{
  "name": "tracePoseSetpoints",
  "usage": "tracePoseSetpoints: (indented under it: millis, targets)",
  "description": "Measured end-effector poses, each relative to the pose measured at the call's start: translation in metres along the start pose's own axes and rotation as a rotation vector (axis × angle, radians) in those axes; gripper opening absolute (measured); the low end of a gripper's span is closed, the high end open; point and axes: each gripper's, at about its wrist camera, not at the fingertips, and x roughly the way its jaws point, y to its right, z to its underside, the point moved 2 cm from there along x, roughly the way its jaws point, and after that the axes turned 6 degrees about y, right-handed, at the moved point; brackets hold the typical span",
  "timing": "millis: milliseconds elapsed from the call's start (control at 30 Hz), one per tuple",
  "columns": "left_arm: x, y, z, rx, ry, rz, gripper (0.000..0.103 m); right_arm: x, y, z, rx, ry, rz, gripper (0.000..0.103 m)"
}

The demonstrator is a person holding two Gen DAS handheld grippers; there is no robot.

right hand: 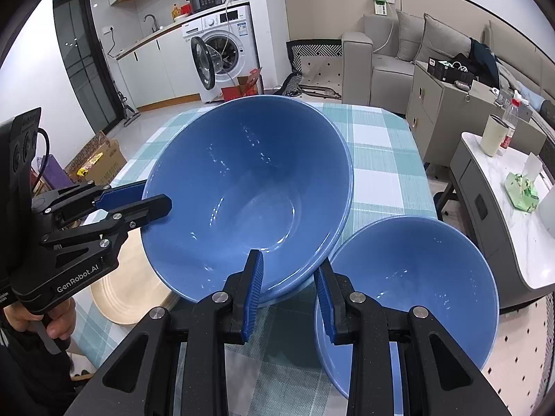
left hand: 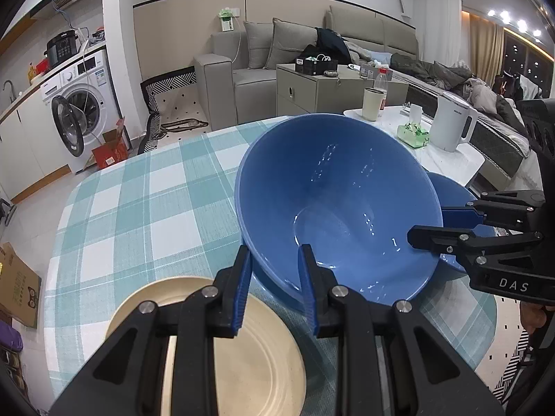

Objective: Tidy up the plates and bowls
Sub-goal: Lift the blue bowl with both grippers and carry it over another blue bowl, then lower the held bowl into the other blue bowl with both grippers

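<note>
A large blue bowl [left hand: 333,190] [right hand: 242,187] hangs tilted over the checked tablecloth [left hand: 138,208], held by its rim from two sides. My left gripper [left hand: 274,256] [right hand: 152,196] is shut on the rim nearest its camera, one finger inside the bowl and one outside. My right gripper [right hand: 289,267] [left hand: 430,223] is shut on the rim at the opposite side in the same way. A smaller blue bowl [right hand: 409,277] [left hand: 451,187] stands on the table just right of the large one. A beige plate [left hand: 242,346] [right hand: 128,287] lies under the left gripper.
A white side table [right hand: 520,235] to the right carries a kettle [left hand: 451,124], a cup [right hand: 492,135], a bottle and a green tissue pack [right hand: 520,190]. Beyond the table are a grey sofa [left hand: 242,66], a washing machine [left hand: 79,104] and cardboard boxes on the floor.
</note>
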Motion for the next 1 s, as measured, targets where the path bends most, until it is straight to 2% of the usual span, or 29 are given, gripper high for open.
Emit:
tracePoseSetpoints:
  millis: [1000]
  targets:
    - [0.019, 0.000, 0.014, 0.051, -0.093, -0.032, 0.026, 0.027, -0.011, 0.003, -0.072, -0.103, 0.049, 0.033]
